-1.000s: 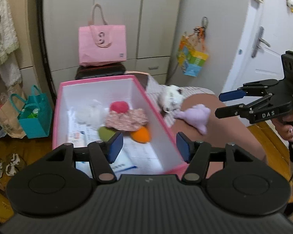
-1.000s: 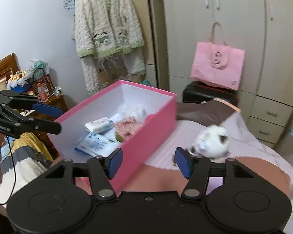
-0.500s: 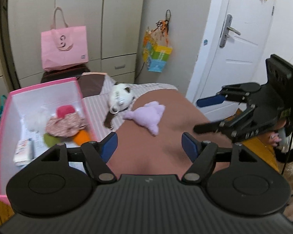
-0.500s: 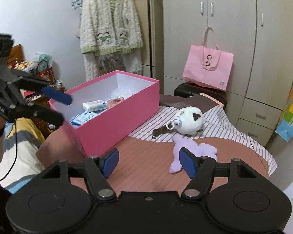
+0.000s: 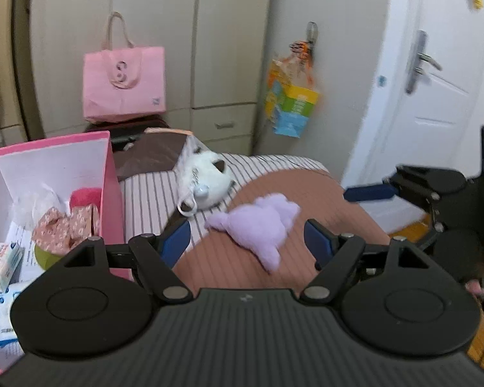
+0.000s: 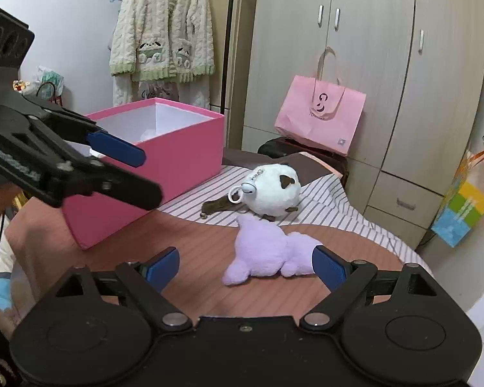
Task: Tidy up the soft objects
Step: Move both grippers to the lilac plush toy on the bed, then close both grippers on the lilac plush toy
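Note:
A purple plush toy [image 5: 261, 225] lies on the brown bedspread, also in the right wrist view [image 6: 267, 251]. A white round plush with a keyring [image 5: 206, 183] lies behind it on striped cloth, also in the right wrist view [image 6: 274, 190]. A pink box [image 5: 48, 148] at the left holds several soft items, among them a floral one [image 5: 64, 229]. It also shows in the right wrist view [image 6: 164, 158]. My left gripper [image 5: 247, 242] is open and empty, just short of the purple plush. My right gripper [image 6: 242, 266] is open and empty, close to the same plush.
A pink tote bag [image 5: 124, 84] stands on a dark case before the wardrobe. A colourful bag [image 5: 290, 106] hangs on a cabinet beside the white door [image 5: 435, 96]. A knitted cardigan [image 6: 161, 32] hangs behind the box. Tissue packs [image 5: 3, 261] lie in the box.
Both views have swung from the pink box toward the plush toys. Both grippers have come closer to the purple plush. Both have stayed open and empty.

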